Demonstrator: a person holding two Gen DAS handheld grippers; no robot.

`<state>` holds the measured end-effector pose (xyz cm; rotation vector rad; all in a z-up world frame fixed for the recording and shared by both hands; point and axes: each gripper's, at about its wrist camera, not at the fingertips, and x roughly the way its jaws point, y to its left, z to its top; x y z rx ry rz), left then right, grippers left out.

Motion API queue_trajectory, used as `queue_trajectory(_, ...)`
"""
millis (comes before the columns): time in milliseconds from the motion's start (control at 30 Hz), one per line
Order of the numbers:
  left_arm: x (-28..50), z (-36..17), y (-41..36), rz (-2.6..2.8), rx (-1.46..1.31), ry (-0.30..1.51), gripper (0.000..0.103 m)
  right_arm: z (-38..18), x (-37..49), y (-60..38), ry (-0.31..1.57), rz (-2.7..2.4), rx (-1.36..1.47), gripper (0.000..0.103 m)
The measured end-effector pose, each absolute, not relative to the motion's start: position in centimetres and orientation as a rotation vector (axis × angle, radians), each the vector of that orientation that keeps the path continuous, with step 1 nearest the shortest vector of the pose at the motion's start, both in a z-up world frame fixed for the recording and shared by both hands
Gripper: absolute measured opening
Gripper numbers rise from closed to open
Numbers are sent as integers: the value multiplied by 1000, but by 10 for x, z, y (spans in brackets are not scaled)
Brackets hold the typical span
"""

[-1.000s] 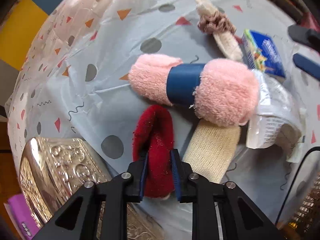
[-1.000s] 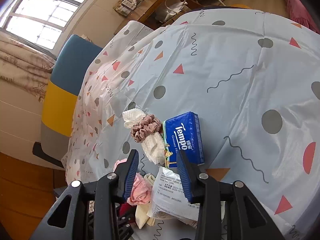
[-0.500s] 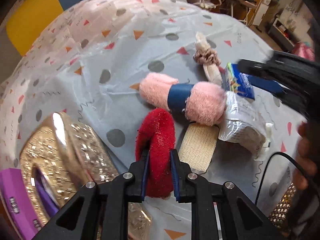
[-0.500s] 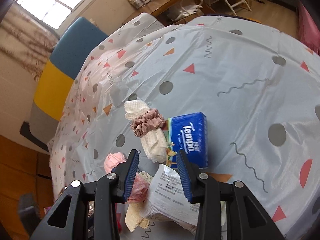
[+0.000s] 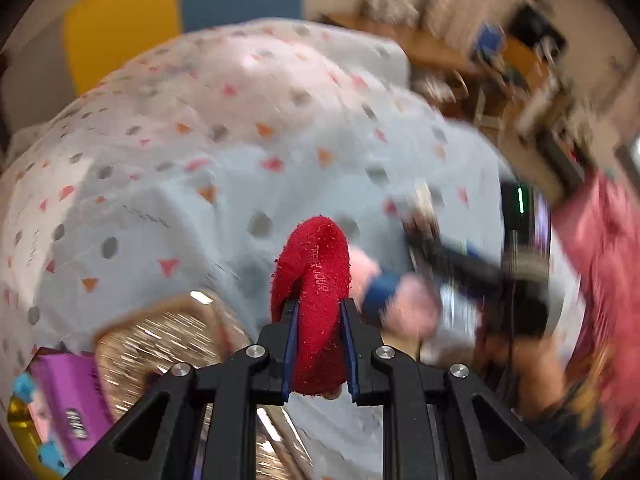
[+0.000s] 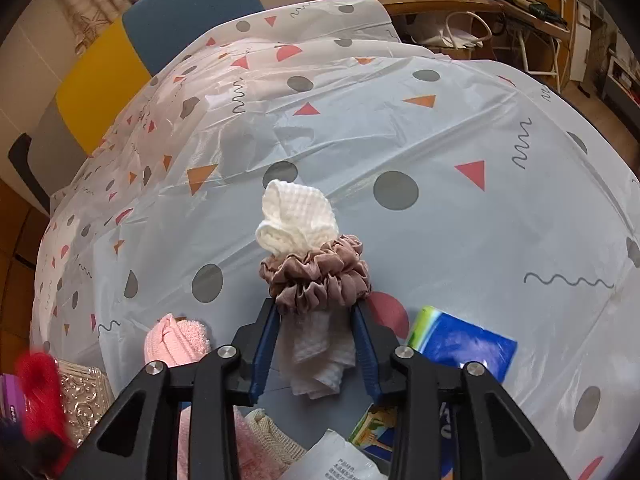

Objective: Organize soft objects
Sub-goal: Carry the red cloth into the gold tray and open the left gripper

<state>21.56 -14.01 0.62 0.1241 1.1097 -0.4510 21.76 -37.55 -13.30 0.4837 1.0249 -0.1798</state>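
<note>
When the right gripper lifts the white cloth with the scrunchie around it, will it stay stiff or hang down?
The white cloth is probably floppy: its lower end already hangs crumpled between the right gripper pads, which have just been closing. The scrunchie likely keeps the roll bundled. It looks light, and the waffle weave should resist slipping.

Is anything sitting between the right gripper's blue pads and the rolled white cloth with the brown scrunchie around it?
Nothing visible does. The rolled white cloth with the brown scrunchie already lies between the right gripper's closing jaws, its lower end filling the gap between them.
</note>
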Motion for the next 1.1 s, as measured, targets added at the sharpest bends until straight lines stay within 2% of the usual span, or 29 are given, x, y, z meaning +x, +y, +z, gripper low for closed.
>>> queue_trajectory(167,245,54,-72,-306,-12,995,20,-135,217,-376,1025,-165,481,31)
queue_trajectory(333,256,76,33,-122,-119,915,20,-138,216,-380,1022,-157,507,31)
queue_trajectory(633,193,29,190,113,-242,929,21,-138,215,-369,1030,-169,424,32)
queue_trajectory(867,107,-13,232,130,-367,942,21,-139,216,-364,1029,-174,371,32)
queue_trajectory(1067,58,-39,214,25,-432,984,22,-138,216,-360,1029,-183,335,32)
queue_trajectory(1100,54,-45,209,13,-442,998,25,-138,216,-359,1030,-184,327,32)
